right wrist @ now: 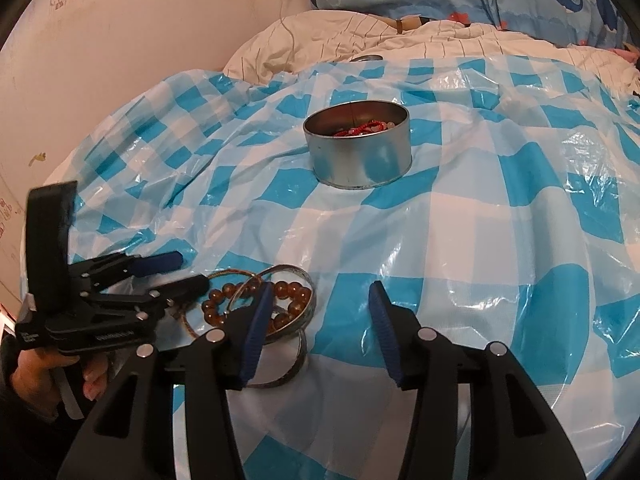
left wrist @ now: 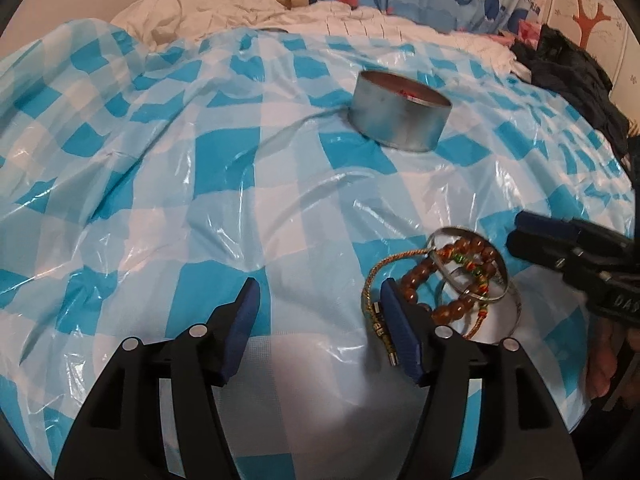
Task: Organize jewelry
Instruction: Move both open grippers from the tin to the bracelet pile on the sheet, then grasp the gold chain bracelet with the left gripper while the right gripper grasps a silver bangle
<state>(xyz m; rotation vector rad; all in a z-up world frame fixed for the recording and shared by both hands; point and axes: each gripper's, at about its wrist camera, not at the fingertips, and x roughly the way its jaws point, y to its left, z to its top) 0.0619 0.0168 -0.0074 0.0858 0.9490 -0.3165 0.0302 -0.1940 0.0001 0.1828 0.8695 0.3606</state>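
Only the right wrist view looks into the round tin (right wrist: 357, 147), showing red beads inside. Amber bead bracelet (left wrist: 452, 276) and metal bangles (left wrist: 472, 268) lie heaped at the checkered sheet's (left wrist: 200, 184) near edge; left gripper (left wrist: 320, 300) and right gripper (right wrist: 320, 300) both gape, empty

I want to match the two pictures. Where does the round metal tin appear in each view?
Left wrist view: the round metal tin stands above centre, slightly right, on the checked plastic sheet.
Right wrist view: the tin stands above centre, red jewelry visible inside.
Shared landmark: the pile of bangles and brown beads, nearer the cameras than the tin.
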